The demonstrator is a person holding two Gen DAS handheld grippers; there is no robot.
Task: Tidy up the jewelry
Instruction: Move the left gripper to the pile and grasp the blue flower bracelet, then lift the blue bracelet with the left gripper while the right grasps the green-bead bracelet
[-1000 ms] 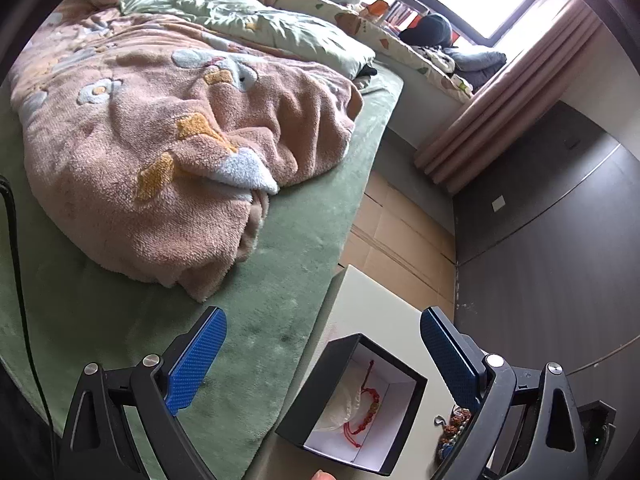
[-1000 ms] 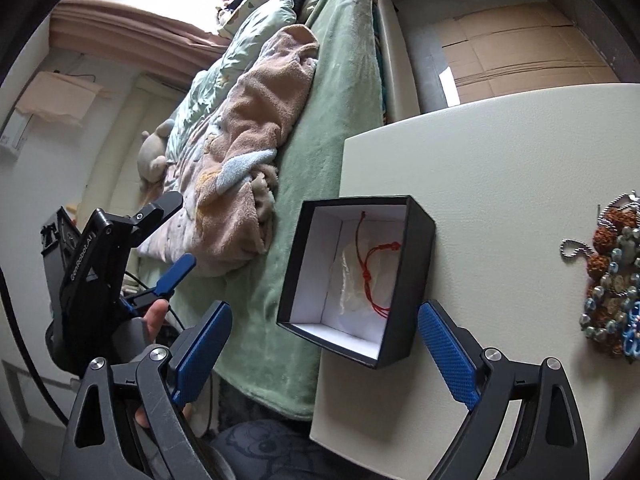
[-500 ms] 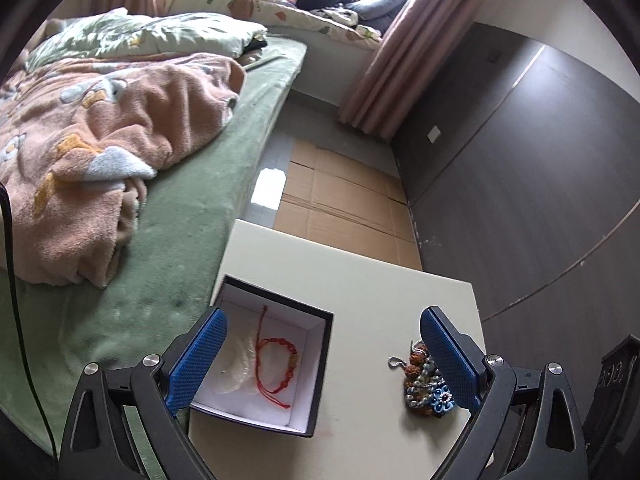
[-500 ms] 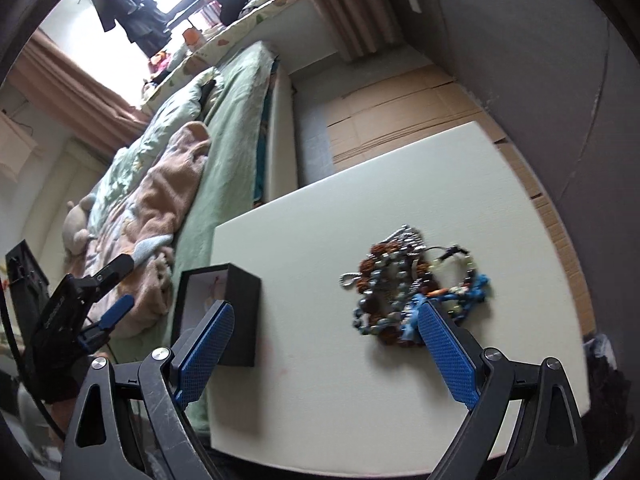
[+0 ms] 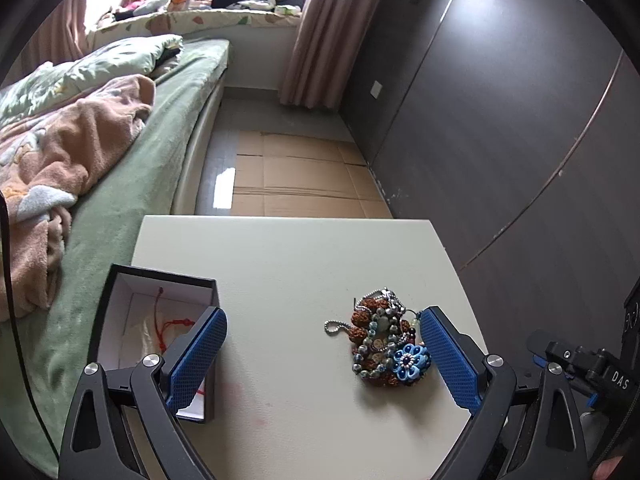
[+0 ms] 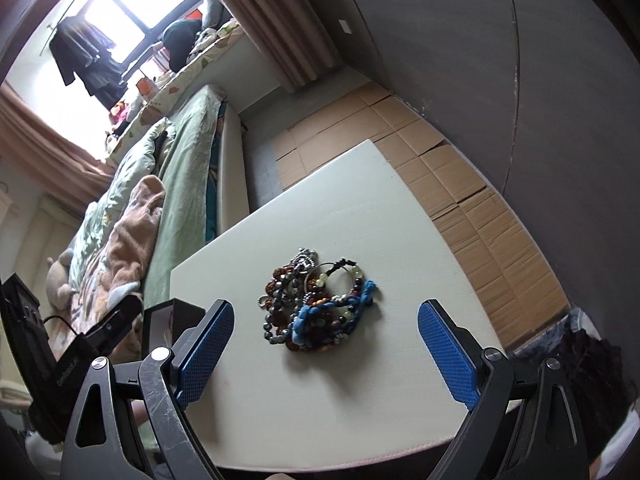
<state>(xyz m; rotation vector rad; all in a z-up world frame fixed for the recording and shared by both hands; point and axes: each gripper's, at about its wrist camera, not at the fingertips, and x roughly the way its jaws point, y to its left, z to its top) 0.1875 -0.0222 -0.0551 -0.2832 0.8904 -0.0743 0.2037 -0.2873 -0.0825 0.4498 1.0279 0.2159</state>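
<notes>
Both claws are spread wide and carry nothing. The left gripper [image 5: 322,354] hangs above the table [image 5: 288,252] between the black box [image 5: 160,280], which sits at the table's left edge by the bed [image 5: 132,184], and the jewelry pile [image 5: 384,340] lying toward the right edge. A red cord bracelet [image 5: 170,330] already lies inside the box. The right gripper [image 6: 324,354] hovers over the near side of the same tangle. I'd say the next job is lifting one piece out; best to pick a strand on the outside of the heap, such as the blue braided one [image 6: 332,312], pinch it alone, and raise it slowly so the others don't drag along.
</notes>
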